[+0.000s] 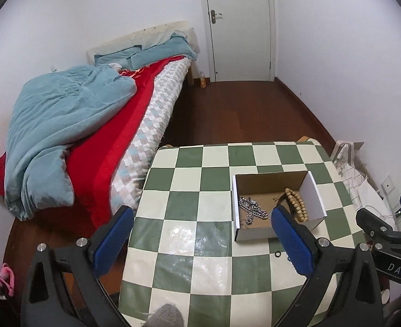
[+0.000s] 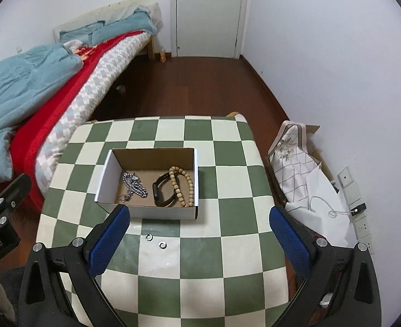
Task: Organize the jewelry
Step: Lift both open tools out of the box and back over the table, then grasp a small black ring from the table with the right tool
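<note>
An open cardboard box [image 2: 110,174] [image 1: 316,193] stands on the green-and-white checked table [image 2: 227,218] [image 1: 189,185]. Inside lie a silver chain [image 2: 135,186] [image 1: 250,207], a black band [image 2: 159,190] and a string of wooden beads [image 2: 184,185] [image 1: 297,203]. Two small silver rings [image 2: 148,236] [image 2: 162,244] lie on the table in front of the box; one ring shows in the left wrist view [image 1: 277,253]. My right gripper [image 2: 199,234] is open and empty above the rings. My left gripper [image 1: 201,234] is open and empty, left of the box.
A bed [image 1: 72,125] with blue and red bedding stands left of the table. A closed white door [image 1: 238,24] is at the far wall. A patterned bag [image 2: 293,160], white papers and a cable lie on the floor at the right wall.
</note>
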The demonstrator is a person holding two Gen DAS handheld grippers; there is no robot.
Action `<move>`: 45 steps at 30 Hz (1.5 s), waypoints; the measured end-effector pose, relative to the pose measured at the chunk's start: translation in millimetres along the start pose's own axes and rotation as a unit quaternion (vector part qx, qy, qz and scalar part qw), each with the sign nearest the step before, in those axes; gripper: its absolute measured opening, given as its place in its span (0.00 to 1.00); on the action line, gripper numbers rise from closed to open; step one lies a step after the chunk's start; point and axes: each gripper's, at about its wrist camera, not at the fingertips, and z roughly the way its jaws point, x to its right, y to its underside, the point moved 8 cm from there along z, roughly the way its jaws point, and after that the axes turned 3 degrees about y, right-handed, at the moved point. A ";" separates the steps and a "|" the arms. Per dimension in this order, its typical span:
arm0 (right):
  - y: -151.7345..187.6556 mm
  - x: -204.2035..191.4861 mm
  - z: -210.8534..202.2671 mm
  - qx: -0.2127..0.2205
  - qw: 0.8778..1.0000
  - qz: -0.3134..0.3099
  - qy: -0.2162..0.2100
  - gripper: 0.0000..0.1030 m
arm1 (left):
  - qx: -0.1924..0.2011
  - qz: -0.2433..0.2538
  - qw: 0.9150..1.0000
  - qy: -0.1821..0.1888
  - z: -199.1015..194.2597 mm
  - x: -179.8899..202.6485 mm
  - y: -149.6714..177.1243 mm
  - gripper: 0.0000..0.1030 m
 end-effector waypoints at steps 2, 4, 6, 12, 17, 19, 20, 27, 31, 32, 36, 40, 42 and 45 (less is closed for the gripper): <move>2.4 -0.2 -8.9 0.005 1.000 0.005 -0.004 1.00 | 0.004 -0.003 1.000 -0.002 -4.9 -0.9 1.8 1.00; 6.3 -0.9 -14.1 0.005 1.000 0.009 -0.011 1.00 | 0.004 -0.010 1.000 -0.003 -5.8 -2.7 5.9 1.00; 12.3 -2.1 -12.5 0.001 1.000 0.014 -0.019 1.00 | 0.004 -0.011 1.000 -0.012 -2.0 -4.5 12.2 1.00; 54.0 -13.3 38.7 -0.043 0.998 0.021 -0.034 1.00 | -0.029 -0.007 0.998 -0.056 33.4 -11.8 48.3 1.00; 92.7 -29.1 100.9 -0.088 0.995 0.023 -0.051 0.65 | -0.079 -0.005 0.994 -0.081 78.4 -17.1 86.0 1.00; 106.5 -37.2 125.0 -0.106 0.992 0.023 -0.059 0.64 | -0.099 -0.006 0.992 -0.083 94.6 -18.9 99.2 1.00; 111.2 -41.2 134.5 -0.108 0.992 0.022 -0.062 0.64 | -0.104 -0.006 0.991 -0.084 99.7 -19.0 103.1 1.00; 123.3 -68.2 166.3 -0.099 0.993 -0.016 -0.055 0.57 | -0.141 -0.005 0.986 -0.085 128.9 -25.2 124.2 1.00; 121.0 -80.2 167.4 -0.082 0.995 -0.045 -0.046 0.33 | -0.149 -0.008 0.986 -0.081 135.3 -26.9 126.6 1.00; 119.5 -82.2 166.5 -0.080 0.995 -0.051 -0.044 0.20 | -0.150 -0.008 0.985 -0.080 136.2 -26.5 127.1 1.00; 121.5 -85.9 164.1 -0.079 0.994 -0.051 -0.049 0.13 | -0.156 -0.007 0.985 -0.071 138.1 -21.3 128.3 1.00; 119.5 -66.2 158.5 -0.081 0.995 -0.009 -0.065 0.13 | -0.160 -0.006 0.986 -0.052 137.8 -8.0 127.2 1.00; 115.5 -53.4 153.7 -0.078 0.994 0.012 -0.070 0.13 | -0.161 -0.009 0.987 -0.029 138.4 4.2 126.1 1.00; 109.4 -28.1 146.4 -0.072 0.994 0.045 -0.072 0.13 | -0.164 -0.008 0.986 -0.001 140.2 26.3 125.1 0.99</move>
